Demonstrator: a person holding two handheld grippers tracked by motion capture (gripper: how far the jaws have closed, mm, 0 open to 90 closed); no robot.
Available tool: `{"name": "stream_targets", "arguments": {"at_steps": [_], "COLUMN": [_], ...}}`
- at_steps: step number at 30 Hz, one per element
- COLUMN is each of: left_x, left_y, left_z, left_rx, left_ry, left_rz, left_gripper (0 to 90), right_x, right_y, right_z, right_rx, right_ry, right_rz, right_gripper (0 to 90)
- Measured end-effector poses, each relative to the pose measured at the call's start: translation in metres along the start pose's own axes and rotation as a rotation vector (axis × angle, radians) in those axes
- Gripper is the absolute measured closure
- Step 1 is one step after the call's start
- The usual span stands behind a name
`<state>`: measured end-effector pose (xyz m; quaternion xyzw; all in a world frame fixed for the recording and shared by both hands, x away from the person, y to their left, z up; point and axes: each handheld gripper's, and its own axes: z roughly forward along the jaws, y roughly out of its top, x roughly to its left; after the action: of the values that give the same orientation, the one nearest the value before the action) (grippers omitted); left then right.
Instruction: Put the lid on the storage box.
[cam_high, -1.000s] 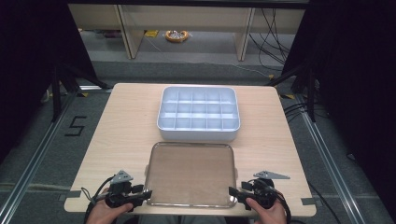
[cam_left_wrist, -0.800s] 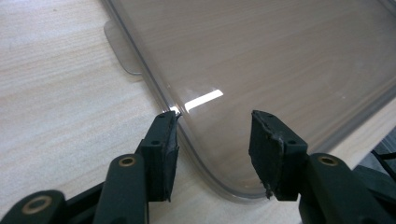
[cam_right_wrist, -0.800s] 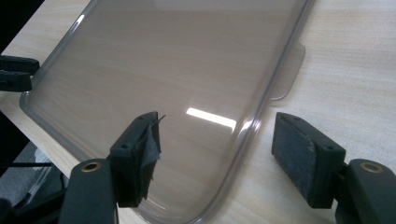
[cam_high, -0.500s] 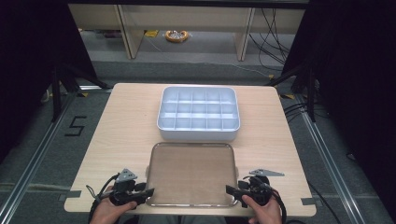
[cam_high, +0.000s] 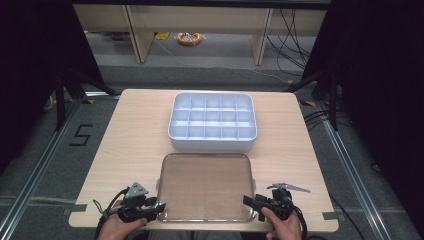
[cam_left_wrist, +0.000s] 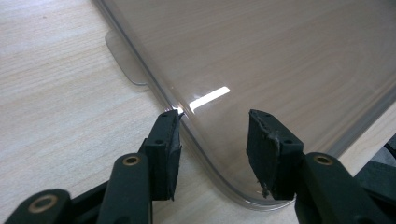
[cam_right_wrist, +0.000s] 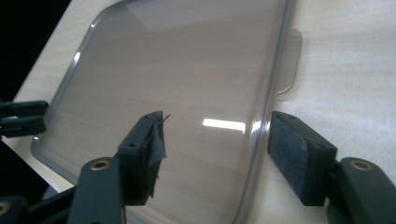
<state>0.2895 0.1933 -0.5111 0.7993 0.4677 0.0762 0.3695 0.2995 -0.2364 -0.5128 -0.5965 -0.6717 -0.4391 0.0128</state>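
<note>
Tabletop (cam_high: 130, 145) work, going left to right. Holding the left gripper (cam_high: 161, 206) at the near left corner of the clear lid (cam_high: 207, 185), fingers (cam_left_wrist: 163, 140) partly open: one touching the rim from outside, one hovering over the clear part, not pinching. Seeing that lid lying flat near the front edge, just in front of the white box (cam_high: 212, 145) with many little rooms. Bringing the fingers (cam_right_wrist: 299, 154) of the right gripper (cam_high: 246, 201) closer together just now around the near right rim, not squeezing it yet. Probably getting ready to lift the lid from both sides and put it on the box.
</note>
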Motion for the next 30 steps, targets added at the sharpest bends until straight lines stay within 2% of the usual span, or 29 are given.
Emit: {"name": "stream_targets", "arguments": {"at_steps": [1,2,3,5,7,10,11,12,13,14,15,16,18,19,22,23,26,28,29,30], "left_x": [0.001,0.002,0.002,0.001,0.002,0.003,0.004,0.003,0.004,0.004,0.005,0.005,0.005,0.005,0.005,0.007,0.007,0.008,0.008,0.008], "left_y": [0.0,0.0,0.0,0.0,0.0,0.0,0.0,-0.001,-0.001,-0.001,-0.001,-0.001,-0.001,-0.001,-0.001,-0.001,-0.002,-0.002,-0.002,-0.002], "left_z": [0.0,0.0,0.0,0.001,-0.001,-0.001,-0.001,-0.001,-0.001,-0.001,-0.002,-0.002,-0.002,-0.002,-0.002,-0.004,-0.004,-0.005,-0.004,-0.004], "left_rx": [0.001,-0.005,-0.007,-0.003,0.013,0.011,0.009,0.001,0.006,0.006,0.006,-0.001,0.002,0.002,0.005,0.015,0.001,0.002,0.003,0.003], "left_ry": [0.001,0.006,0.01,0.016,0.009,0.009,0.008,0.014,0.013,0.013,0.007,0.012,0.01,0.011,0.015,0.01,0.015,0.001,-0.004,-0.004], "left_rz": [-0.002,0.0,0.003,0.001,0.008,0.004,0.01,0.01,0.012,0.012,0.015,0.013,0.014,0.017,0.012,0.019,0.011,0.012,0.009,0.009], "left_gripper": [53.7,53.8,53.8,53.8,53.7,53.7,53.6,53.5,53.3,53.0,53.0,53.0,52.8,52.7,51.8,51.9,51.8,51.7,51.5,51.5], "right_x": [0.002,0.0,-0.003,-0.001,-0.001,-0.004,-0.01,-0.006,-0.004,-0.005,-0.01,-0.007,-0.007,-0.007,-0.007,-0.009,-0.009,-0.01,-0.01,-0.01], "right_y": [-0.001,-0.003,-0.004,-0.005,-0.005,-0.006,-0.008,-0.008,-0.008,-0.008,-0.009,-0.01,-0.009,-0.01,-0.01,-0.011,-0.011,-0.012,-0.012,-0.012], "right_z": [0.0,-0.003,-0.001,-0.003,-0.004,-0.004,-0.002,-0.005,-0.007,-0.006,-0.006,-0.008,-0.008,-0.009,-0.01,-0.009,-0.011,-0.011,-0.01,-0.01], "right_rx": [0.004,0.001,-0.017,-0.004,0.008,0.0,-0.019,-0.007,0.022,0.018,0.002,-0.004,-0.001,0.015,0.033,0.03,0.048,0.041,0.043,0.043], "right_ry": [-0.003,0.036,0.039,0.042,0.044,0.053,0.078,0.086,0.088,0.097,0.092,0.102,0.087,0.116,0.126,0.147,0.177,0.181,0.208,0.208], "right_rz": [0.059,0.125,0.105,0.169,0.174,0.172,0.149,0.194,0.206,0.212,0.168,0.192,0.186,0.197,0.215,0.216,0.267,0.268,0.274,0.274], "right_gripper": [42.7,46.0,46.6,48.1,49.7,51.1,52.9,54.4,53.8,54.1,57.8,58.4,57.9,57.8,57.6,58.5,59.2,60.0,59.6,59.6]}}
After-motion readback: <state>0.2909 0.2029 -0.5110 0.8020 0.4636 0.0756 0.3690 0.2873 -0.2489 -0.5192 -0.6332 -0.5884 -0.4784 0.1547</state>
